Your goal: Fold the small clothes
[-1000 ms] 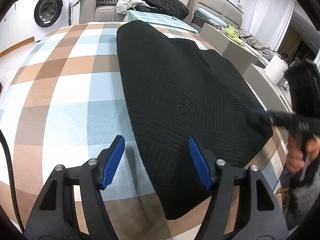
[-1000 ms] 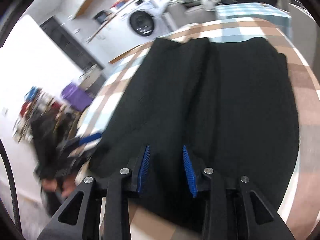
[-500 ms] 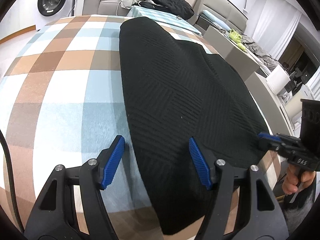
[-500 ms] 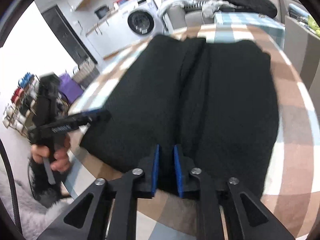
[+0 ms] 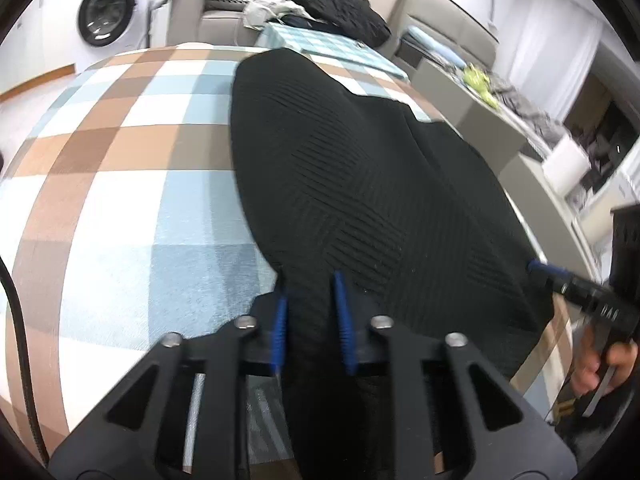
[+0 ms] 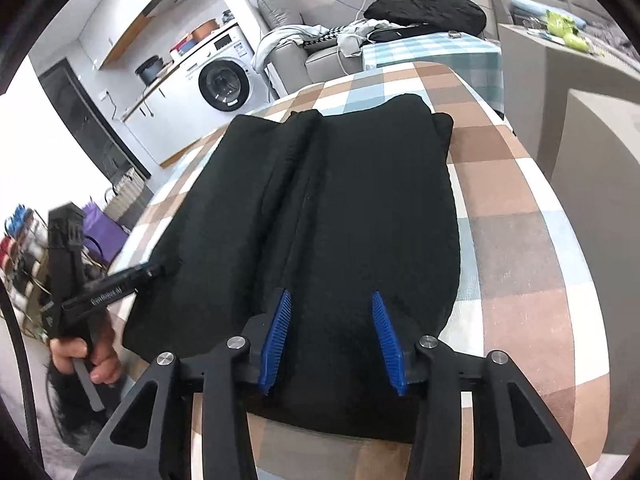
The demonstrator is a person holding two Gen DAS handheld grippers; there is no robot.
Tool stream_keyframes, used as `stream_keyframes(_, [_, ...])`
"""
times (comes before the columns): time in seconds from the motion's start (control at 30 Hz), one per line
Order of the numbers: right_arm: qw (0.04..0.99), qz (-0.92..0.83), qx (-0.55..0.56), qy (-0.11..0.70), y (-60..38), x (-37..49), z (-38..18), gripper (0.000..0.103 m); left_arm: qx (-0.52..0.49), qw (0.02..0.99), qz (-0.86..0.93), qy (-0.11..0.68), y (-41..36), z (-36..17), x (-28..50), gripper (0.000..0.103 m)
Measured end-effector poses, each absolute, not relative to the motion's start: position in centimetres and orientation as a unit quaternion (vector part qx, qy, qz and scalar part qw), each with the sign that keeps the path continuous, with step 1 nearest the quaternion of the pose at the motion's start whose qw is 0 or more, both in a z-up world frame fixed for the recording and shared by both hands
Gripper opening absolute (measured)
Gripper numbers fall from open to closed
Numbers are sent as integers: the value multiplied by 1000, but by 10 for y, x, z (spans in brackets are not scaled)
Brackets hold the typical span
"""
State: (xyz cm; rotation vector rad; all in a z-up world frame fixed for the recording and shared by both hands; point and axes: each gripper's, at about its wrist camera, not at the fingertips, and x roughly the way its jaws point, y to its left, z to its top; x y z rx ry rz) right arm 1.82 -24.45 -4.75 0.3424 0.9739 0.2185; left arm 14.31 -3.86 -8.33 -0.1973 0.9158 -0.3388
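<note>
Here the left claw (image 5: 310,322) has just been closing and now pinches a ridge of the black knit garment (image 5: 360,184) between its blue pads at the near hem, toward 6 o'clock in its own view. The right claw (image 6: 332,338) has just been opening; its jaws stand apart over the same hem edge, with cloth lying between the pads but not pressed, so that side reads as released.

The garment lies flat on the checked counter (image 5: 120,208), running from 6 o'clock away toward 12, with its far end near the counter's back edge.

To do this step well, I would judge that the right claw should close on the hem at a matching corner before anything is lifted, so both sides rise level. The grip should take both layers, not just the top one. Then the hem wants carrying straight toward 12 o'clock, kept taut between the claws so no slack bunches in the middle.

The fabric is a thick, soft knit with ribbed panels set in crossing directions. A long raised fold runs up its middle in the right view. The counter cover is a matte plaid of brown, pale blue and white.
</note>
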Motion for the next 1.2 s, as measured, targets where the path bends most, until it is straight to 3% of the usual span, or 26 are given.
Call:
stream_keyframes(0.13, [865,108,154,466,-238,18,-55,51,-104,880,-158,435,-30,-83,139,8])
stream_keyframes(0.7, [814,225,189,501,-177,41,-60,52,-101,885,-124,438,34,-76,103,10])
stream_keyframes(0.87, [816,226,186,498,-162,79,-62,51,-105,887,-124,431,41,-70,98,23])
stream_keyframes(1.0, [811,225,192,504,-146,112,-69,51,-113,893,-119,420,43,-63,94,45])
stream_keyframes(1.1, [818,216,183,500,-137,130,-68,50,-116,897,-114,412,45,-58,92,51])
stream_keyframes(1.17, [822,207,177,500,-135,140,-68,43,-117,898,-111,410,45,-56,92,51])
stream_keyframes(1.2, [827,202,166,498,-132,142,-67,30,-119,898,-111,408,45,-55,92,51])
